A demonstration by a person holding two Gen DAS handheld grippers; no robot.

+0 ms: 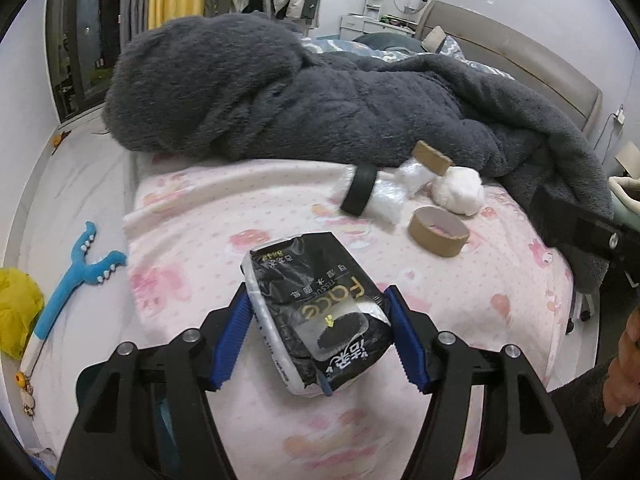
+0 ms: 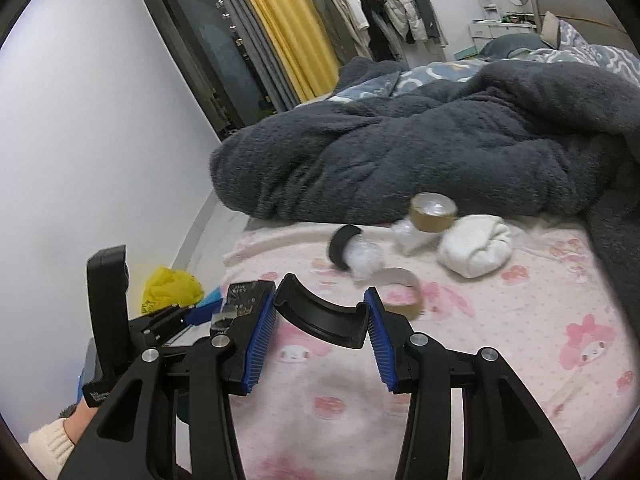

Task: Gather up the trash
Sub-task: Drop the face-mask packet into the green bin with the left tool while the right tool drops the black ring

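We see the left hand-held gripper (image 1: 320,344) clamped on a black tissue pack (image 1: 316,312), both blue pads pressing its sides, the pack lifted above the pink bedsheet (image 1: 192,240). The right hand-held gripper (image 2: 322,344) is clamped on a curved black plastic piece (image 2: 324,320), held end to end between its pads, also clear of the sheet.

Further up the bed, near the edge of the dark grey fleece blanket (image 1: 320,92), the remaining trash lies in a loose group. A flat cardboard tape core (image 1: 438,232) rests on the sheet. Just beside it sits a white crumpled wad (image 1: 458,190). A second cardboard ring (image 1: 432,158) is tilted against the blanket, touching clear crumpled plastic (image 1: 408,176). A black band (image 1: 360,190) wraps around another piece of clear plastic (image 1: 386,204).

Off the left edge of the bed, on the floor, we note a blue Y-shaped toy (image 1: 76,276) and a yellow bag (image 1: 18,308). From the right wrist camera, the left hand-held gripper appears at lower left with the pack in its pads.
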